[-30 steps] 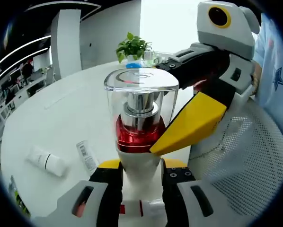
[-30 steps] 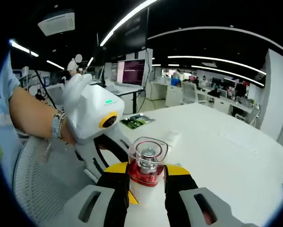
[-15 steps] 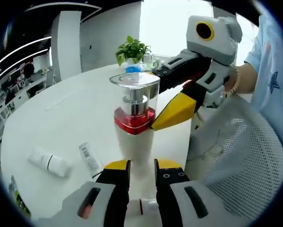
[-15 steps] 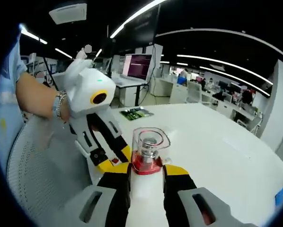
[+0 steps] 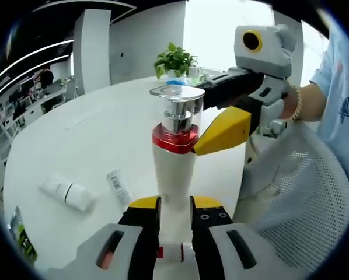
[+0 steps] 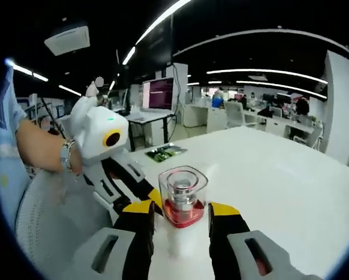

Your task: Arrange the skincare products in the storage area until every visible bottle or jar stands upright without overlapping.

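Holding a pump bottle (image 5: 173,169) upright at frame centre, the left gripper (image 5: 173,205) is clamped on its white body. The right gripper (image 6: 180,211) stands apart around the red collar, likely releasing. Next: setting it upright on the surface (image 5: 93,146), clear of the two tubes (image 5: 66,193) lying lower left.

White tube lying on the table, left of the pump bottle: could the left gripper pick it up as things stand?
Probably not yet. The left gripper is shut on the pump bottle, so its jaws are occupied. The white tube lies unobstructed on the table.
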Demonstrator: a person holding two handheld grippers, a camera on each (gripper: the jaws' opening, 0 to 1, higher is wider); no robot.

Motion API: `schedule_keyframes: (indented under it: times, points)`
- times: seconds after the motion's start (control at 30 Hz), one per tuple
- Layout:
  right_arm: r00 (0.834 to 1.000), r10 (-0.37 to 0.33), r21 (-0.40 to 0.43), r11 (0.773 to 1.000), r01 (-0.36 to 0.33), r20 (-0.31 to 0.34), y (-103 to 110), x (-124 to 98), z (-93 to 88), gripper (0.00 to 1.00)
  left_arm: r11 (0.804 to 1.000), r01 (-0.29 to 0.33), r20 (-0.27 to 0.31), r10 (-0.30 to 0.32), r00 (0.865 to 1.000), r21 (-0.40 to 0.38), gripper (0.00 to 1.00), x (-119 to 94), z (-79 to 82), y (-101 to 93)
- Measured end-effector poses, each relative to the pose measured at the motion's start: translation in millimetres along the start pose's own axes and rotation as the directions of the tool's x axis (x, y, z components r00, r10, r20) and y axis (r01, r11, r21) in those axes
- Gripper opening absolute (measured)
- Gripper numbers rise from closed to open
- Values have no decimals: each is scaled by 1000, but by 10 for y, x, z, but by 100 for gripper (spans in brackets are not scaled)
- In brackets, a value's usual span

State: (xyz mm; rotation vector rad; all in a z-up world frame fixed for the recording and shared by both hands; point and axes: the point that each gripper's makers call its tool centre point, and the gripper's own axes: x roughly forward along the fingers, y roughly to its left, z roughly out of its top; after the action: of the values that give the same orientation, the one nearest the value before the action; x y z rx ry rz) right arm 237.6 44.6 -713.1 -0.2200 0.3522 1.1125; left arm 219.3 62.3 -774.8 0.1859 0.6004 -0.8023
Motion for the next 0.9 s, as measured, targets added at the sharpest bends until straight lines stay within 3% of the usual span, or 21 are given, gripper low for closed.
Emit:
schedule_keyframes:
  times: [0.1, 0.4, 0.5, 0.57, 0.9]
  points:
    - [999, -23, -65, 998, 21, -31, -31, 30, -31, 25, 999, -31, -2, 31, 1000, -18, 16, -18, -5, 71]
    - [1000, 2, -109, 994, -5, -23, -147, 107, -37, 23, 987, -141, -16, 140, 990, -74, 18, -84, -43, 319]
    - [1000, -4, -167, 986, 0, -24, -219, 148, -32, 20, 984, -156, -33, 154, 988, -82, 19, -80, -77, 343]
    - [999, 11, -107, 994, -14, -35, -260, 154, -37, 19, 983, -167, -44, 163, 986, -83, 20, -81, -102, 363]
    - [999, 37, -149, 988, -41, -28, -310, 174, 0, 20, 982, -173, -77, 166, 983, -80, 21, -58, -173, 364]
